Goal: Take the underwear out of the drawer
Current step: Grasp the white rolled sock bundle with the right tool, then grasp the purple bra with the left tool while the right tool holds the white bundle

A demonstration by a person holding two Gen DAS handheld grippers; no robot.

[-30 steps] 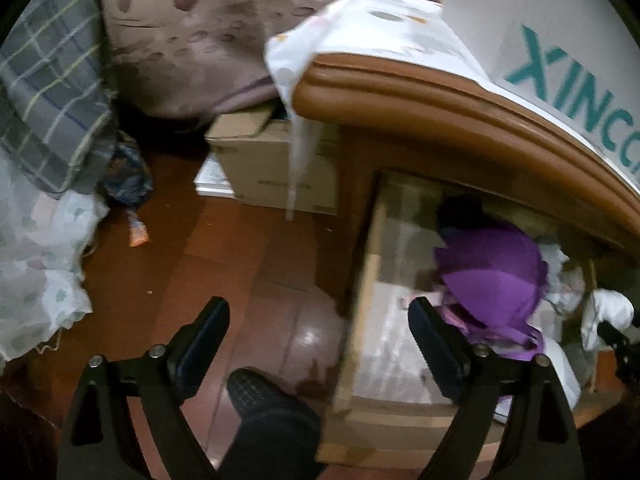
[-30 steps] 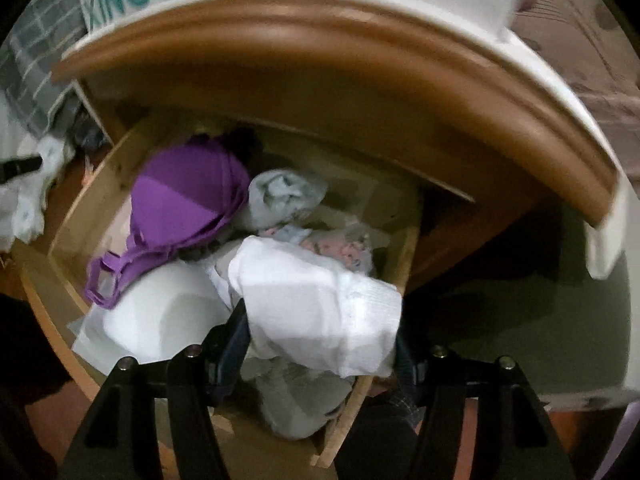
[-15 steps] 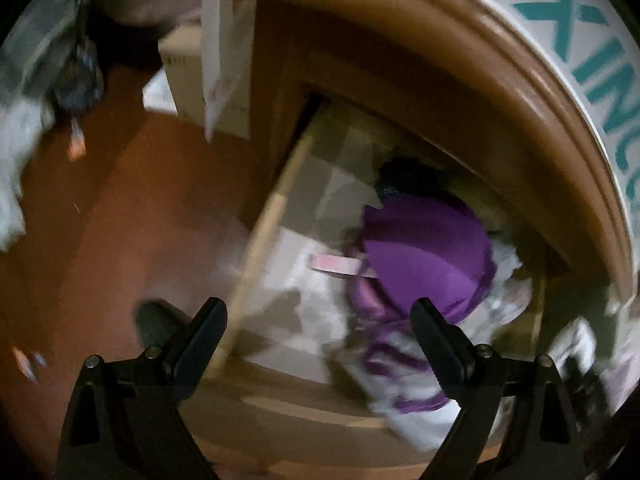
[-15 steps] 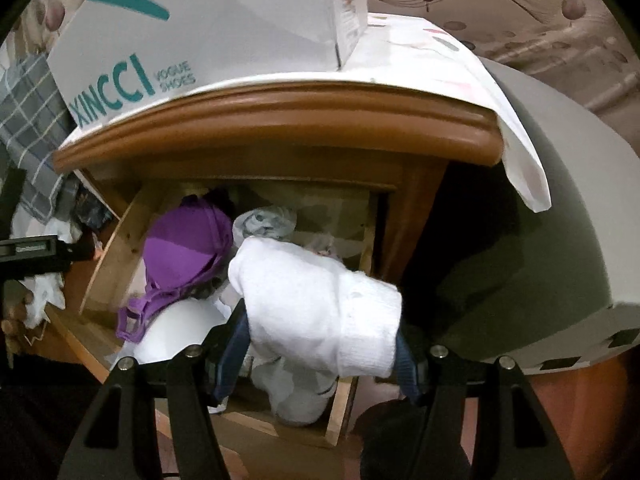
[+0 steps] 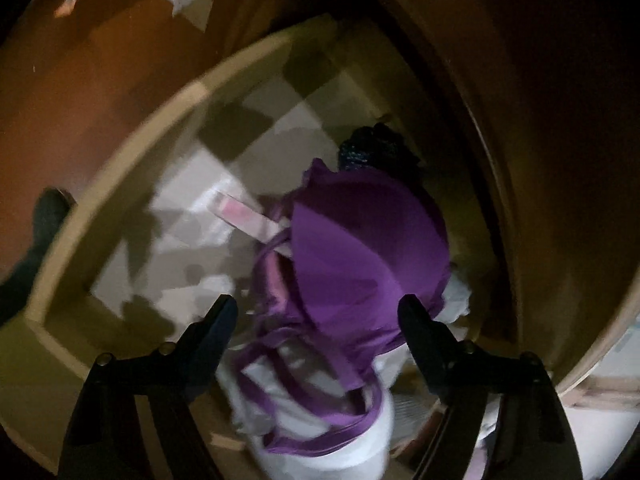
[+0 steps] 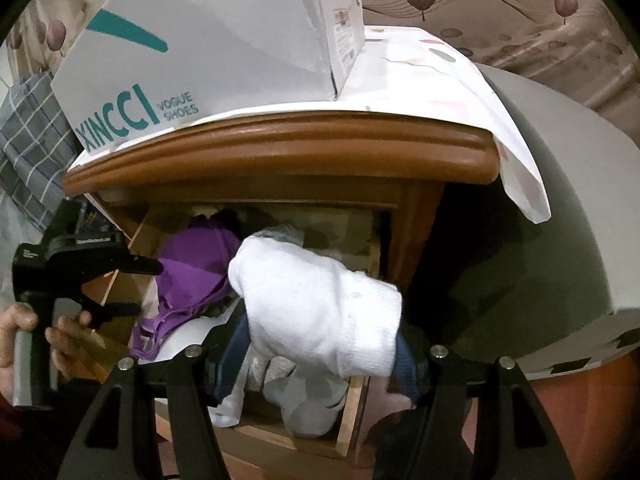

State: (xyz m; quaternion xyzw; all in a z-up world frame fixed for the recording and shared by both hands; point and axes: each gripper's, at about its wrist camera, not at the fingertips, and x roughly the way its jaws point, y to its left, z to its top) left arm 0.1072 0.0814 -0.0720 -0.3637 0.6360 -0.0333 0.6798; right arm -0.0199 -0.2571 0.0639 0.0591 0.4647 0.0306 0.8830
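Observation:
The wooden drawer stands pulled out, with a purple bra lying on white clothes. My left gripper points down into it. Its jaws are closing, with the bra's lower part between them, and the pads are not seen pressing on it. In the right wrist view a hand holds that left gripper beside the bra. My right gripper is shut on a folded white garment, held above the drawer's right side.
A dark bundle lies at the drawer's back. The nightstand top overhangs the drawer and carries a white shoe box on a cloth. A grey rounded bed edge is to the right, plaid fabric to the left, red-brown floor beside the drawer.
My left gripper has rolled and sunk from beside the nightstand into the drawer over the purple bra, and its jaws have narrowed. The right gripper lifted the white garment a little, then stayed.

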